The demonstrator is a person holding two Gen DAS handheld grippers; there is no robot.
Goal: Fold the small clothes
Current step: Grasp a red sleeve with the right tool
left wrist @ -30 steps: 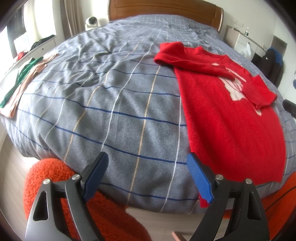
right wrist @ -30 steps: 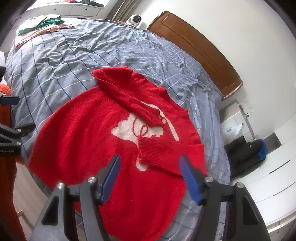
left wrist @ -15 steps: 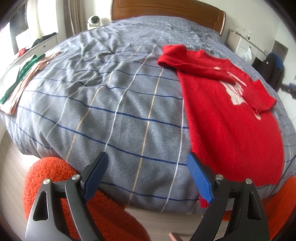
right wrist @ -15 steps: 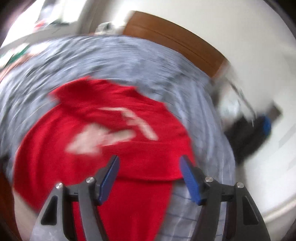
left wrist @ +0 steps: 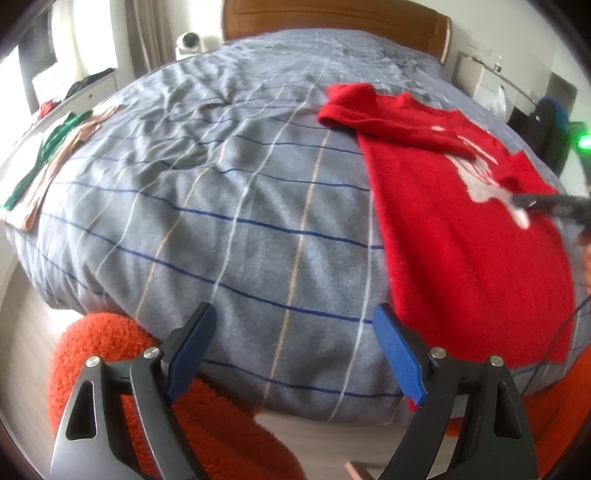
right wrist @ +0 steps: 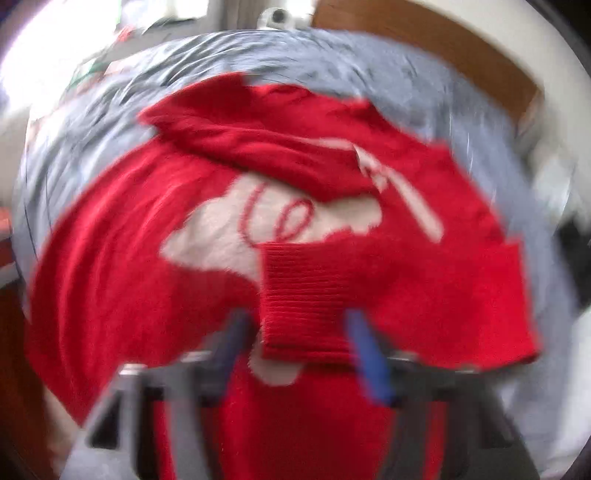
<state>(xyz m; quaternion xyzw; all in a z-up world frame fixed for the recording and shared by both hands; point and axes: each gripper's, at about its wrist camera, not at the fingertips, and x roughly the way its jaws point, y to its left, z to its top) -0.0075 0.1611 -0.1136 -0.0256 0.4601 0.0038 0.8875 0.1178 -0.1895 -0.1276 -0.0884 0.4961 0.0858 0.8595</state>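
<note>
A red sweater (left wrist: 461,221) with a white motif lies flat on the right side of the bed, both sleeves folded across its chest. My left gripper (left wrist: 295,332) is open and empty, low at the bed's near edge, left of the sweater's hem. In the blurred right wrist view the sweater (right wrist: 110,258) fills the frame. My right gripper (right wrist: 299,332) is open, its blue fingers either side of the ribbed cuff (right wrist: 303,295) of the folded sleeve; I cannot tell if they touch it. The right gripper also shows at the far right of the left wrist view (left wrist: 546,203).
The bed has a grey checked cover (left wrist: 221,184) and a wooden headboard (left wrist: 332,18). Folded green and pink clothes (left wrist: 55,147) lie at its left edge. An orange fluffy rug (left wrist: 110,350) lies on the floor below. A nightstand (left wrist: 487,77) stands at the back right.
My right gripper swung fast and dropped close over the sweater's chest, now straddling the folded sleeve cuff. My left gripper rose and pulled back slightly, staying open.
</note>
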